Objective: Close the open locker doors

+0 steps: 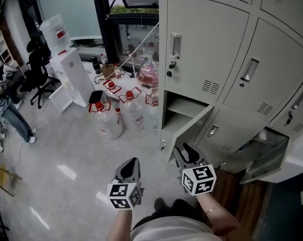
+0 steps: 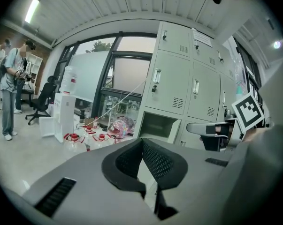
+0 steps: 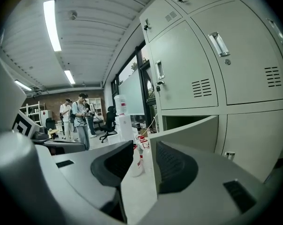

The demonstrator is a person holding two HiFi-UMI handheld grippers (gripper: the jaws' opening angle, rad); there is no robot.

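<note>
Grey metal locker door (image 1: 188, 130) stands ajar, its edge between the wide-apart jaws of your right gripper (image 3: 143, 148); your left gripper (image 2: 142, 142) is closed, empty.

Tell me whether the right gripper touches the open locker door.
Cannot tell. The right gripper view shows the door edge inside the open right gripper; contact unclear.

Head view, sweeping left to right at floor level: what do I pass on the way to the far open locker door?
Standing person → black office chair → white water dispenser → red-capped water jugs → near open locker door → second open locker door.
</note>
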